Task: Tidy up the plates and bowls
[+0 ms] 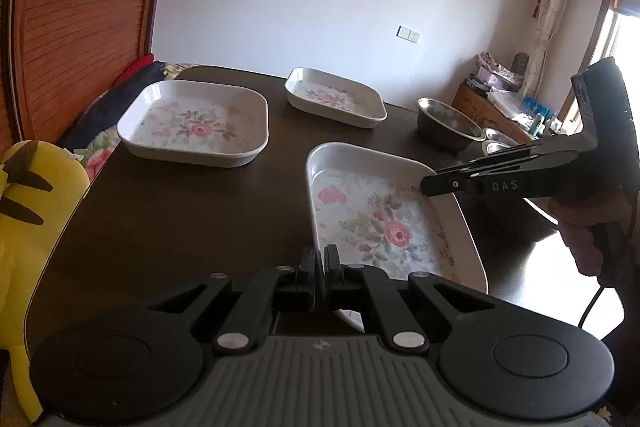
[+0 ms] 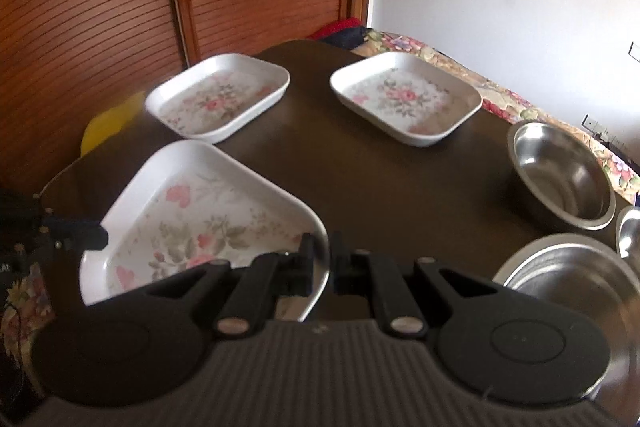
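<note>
Floral plates are seen from the left wrist camera on a dark table [image 1: 168, 211]. The nearest floral plate [image 1: 384, 223] lies at the table's near right, and its near rim is gripped between the closed fingers of the left gripper [image 1: 320, 267]. The right gripper [image 1: 432, 183] is seen from the side at the plate's far right corner; whether its fingers pinch the rim cannot be told from this view. A second floral plate [image 1: 196, 123] rests at the far left of the table and a third floral plate [image 1: 336, 97] at the far middle, both apart from the nearest one. A steel bowl [image 1: 448, 125] stands to the right of the third plate. A yellow plush toy [image 1: 32, 211] is seen at the left edge

From the right wrist camera, the nearest floral plate [image 2: 192, 211] is found at lower left, with its rounded corner held between the fingers of the right gripper [image 2: 322, 259], which are closed on the rim. The left gripper [image 2: 80, 235] is seen touching the plate's opposite side. The other two plates [image 2: 218, 97] [image 2: 406, 97] lie beyond, apart from each other. Two steel bowls [image 2: 560, 175] [image 2: 568, 279] stand at the right, with the edge of another bowl [image 2: 630, 231] between them
</note>
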